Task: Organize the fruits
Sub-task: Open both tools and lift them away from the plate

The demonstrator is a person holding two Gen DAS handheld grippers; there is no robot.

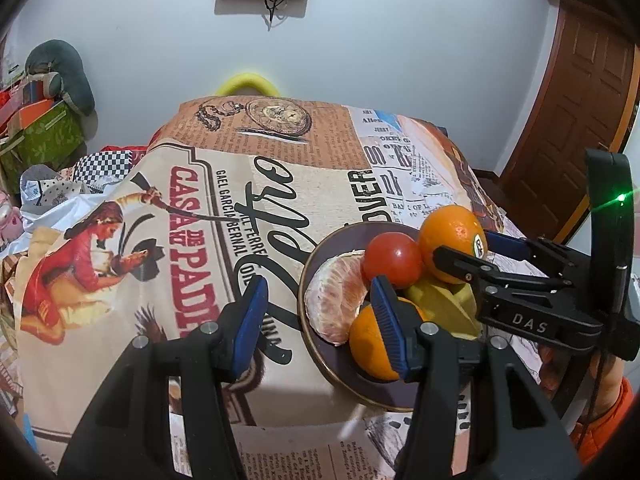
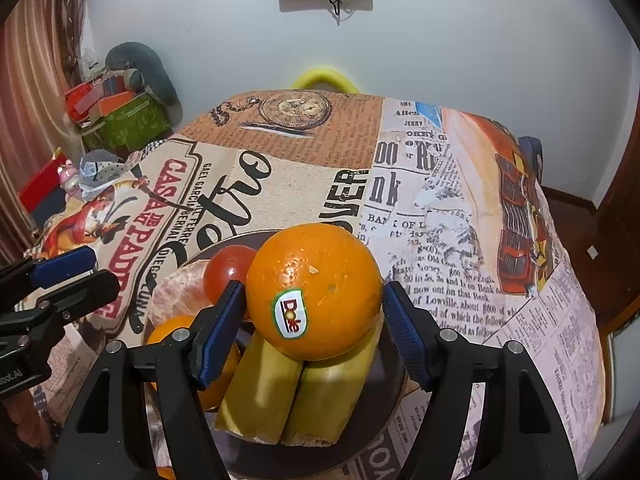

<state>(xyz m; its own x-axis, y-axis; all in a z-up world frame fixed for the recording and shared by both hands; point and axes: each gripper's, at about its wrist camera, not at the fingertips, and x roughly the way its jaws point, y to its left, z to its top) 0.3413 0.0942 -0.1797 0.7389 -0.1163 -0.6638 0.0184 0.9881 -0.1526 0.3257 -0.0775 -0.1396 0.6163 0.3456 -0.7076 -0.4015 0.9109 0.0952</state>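
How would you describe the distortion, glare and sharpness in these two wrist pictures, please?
Left wrist view: strong fisheye bending, dark corners, a green lens flare at right, and the plate sharp. Right wrist view: the same bending, a soft highlight on the stickered orange, and its label readable.

The tablecloth (image 2: 460, 216) looks like matt printed cloth, and at its near edge a dark plate (image 1: 320, 354) shines glossy. On the plate, at 12 o'clock, the stickered orange (image 2: 316, 288) has pitted, slightly shiny peel; left of it the tomato (image 1: 394, 260) is smooth and glossy.
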